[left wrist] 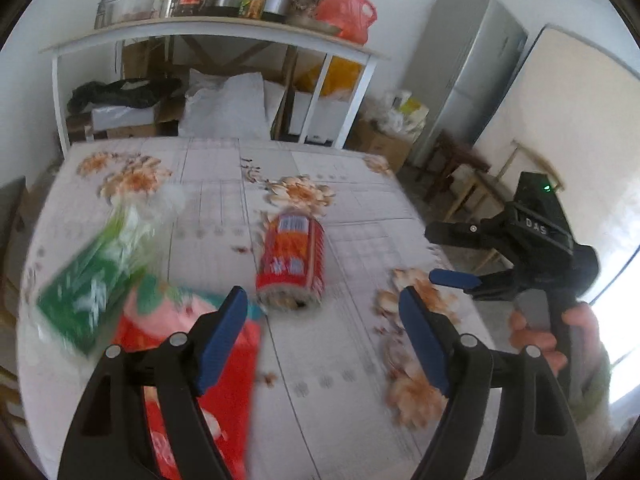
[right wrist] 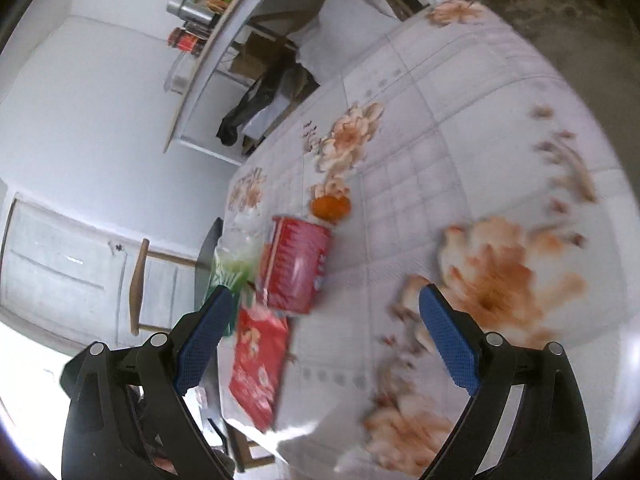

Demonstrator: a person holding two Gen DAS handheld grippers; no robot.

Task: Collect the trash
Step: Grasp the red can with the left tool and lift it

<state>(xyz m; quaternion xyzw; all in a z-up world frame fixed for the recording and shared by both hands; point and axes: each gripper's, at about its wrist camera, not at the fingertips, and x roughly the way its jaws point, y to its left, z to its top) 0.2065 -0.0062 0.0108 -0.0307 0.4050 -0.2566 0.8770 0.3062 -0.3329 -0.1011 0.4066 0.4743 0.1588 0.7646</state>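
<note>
A red can [left wrist: 291,261] lies on its side on the flowered tablecloth [left wrist: 340,380], just beyond my open, empty left gripper [left wrist: 324,330]. A red snack wrapper [left wrist: 208,364] lies under the left finger, and a green wrapper [left wrist: 94,276] lies further left. My right gripper [left wrist: 454,254] shows at the right edge, open. In the right wrist view my right gripper [right wrist: 324,334] is open and empty, with the can [right wrist: 296,264] ahead, the red wrapper [right wrist: 260,364] nearer the table edge, the green wrapper [right wrist: 230,272] behind, and an orange peel [right wrist: 331,207] beyond the can.
A white shelf table [left wrist: 208,36] with pots, jars and a red bag stands behind the table. Bags and boxes sit under it. A grey fridge [left wrist: 464,68] and wooden chairs [left wrist: 472,184] stand at the right. A wooden chair [right wrist: 138,284] stands beside the table's left edge.
</note>
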